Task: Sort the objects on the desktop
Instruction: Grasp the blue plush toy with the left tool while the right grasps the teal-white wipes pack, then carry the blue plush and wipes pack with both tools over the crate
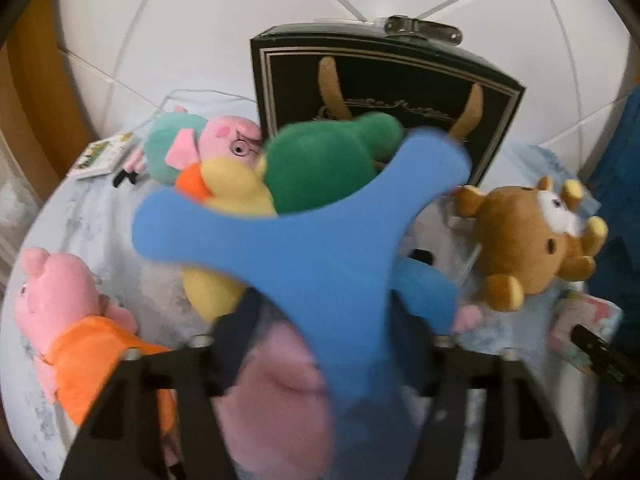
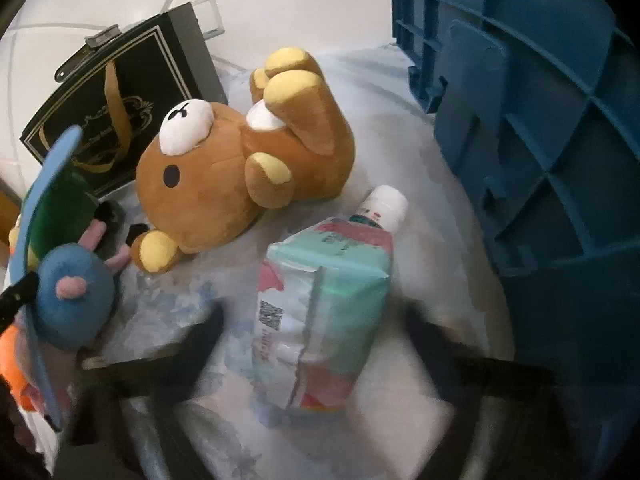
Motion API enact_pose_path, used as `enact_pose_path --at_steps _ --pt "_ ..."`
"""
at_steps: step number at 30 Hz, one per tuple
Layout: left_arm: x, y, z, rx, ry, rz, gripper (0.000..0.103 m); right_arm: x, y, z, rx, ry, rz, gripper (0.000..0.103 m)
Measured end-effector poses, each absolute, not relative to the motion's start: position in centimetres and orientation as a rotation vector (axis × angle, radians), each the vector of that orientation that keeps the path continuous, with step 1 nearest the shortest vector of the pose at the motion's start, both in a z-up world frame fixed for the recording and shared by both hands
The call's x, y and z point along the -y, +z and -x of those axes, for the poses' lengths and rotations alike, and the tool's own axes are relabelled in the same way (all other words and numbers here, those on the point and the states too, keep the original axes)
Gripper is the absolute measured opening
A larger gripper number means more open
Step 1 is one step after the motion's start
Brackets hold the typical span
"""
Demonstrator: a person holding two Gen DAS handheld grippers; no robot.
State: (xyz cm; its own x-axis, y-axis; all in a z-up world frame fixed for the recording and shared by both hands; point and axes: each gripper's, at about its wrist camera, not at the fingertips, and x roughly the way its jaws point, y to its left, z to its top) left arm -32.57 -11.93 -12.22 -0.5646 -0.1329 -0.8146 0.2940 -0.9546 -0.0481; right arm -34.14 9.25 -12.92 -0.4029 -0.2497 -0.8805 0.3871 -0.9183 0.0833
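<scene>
My left gripper (image 1: pixel 320 344) is shut on a blue-dressed pig plush (image 1: pixel 304 248) with a pink snout, held up close to the camera; it also shows in the right wrist view (image 2: pixel 72 300). My right gripper (image 2: pixel 316 320) is open, its blurred fingers (image 2: pixel 200 340) on either side of a pastel tissue pack (image 2: pixel 320 320) lying on the table. A brown bear plush (image 2: pixel 240 168) lies on its back behind the pack; it also shows in the left wrist view (image 1: pixel 532 240).
A black gift bag (image 1: pixel 384 88) stands at the back. A green and yellow plush (image 1: pixel 312 172), a pig in teal (image 1: pixel 192 148) and a pig in orange (image 1: pixel 68 320) lie on the light cloth. A blue crate (image 2: pixel 540 120) stands right. A white bottle (image 2: pixel 384 204) lies behind the pack.
</scene>
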Motion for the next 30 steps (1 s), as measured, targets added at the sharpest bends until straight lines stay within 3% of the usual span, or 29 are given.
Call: enact_pose_path --at_steps 1,2,8,30 --pt "11.8 -12.2 32.5 -0.251 -2.573 -1.325 0.039 -9.3 -12.8 34.0 -0.19 -2.35 -1.434 0.051" --pt "11.7 -12.1 32.4 -0.233 -2.58 -1.326 0.039 -9.4 -12.9 34.0 -0.189 -2.341 -1.433 0.051" --pt "11.0 -10.3 30.0 -0.146 -2.624 -1.262 0.038 -9.0 -11.0 31.8 -0.211 -2.32 -1.357 0.05" --pt "6.1 3.1 16.5 -0.138 -2.858 -0.889 0.038 -12.5 4.7 18.7 -0.197 -2.373 -0.886 0.05"
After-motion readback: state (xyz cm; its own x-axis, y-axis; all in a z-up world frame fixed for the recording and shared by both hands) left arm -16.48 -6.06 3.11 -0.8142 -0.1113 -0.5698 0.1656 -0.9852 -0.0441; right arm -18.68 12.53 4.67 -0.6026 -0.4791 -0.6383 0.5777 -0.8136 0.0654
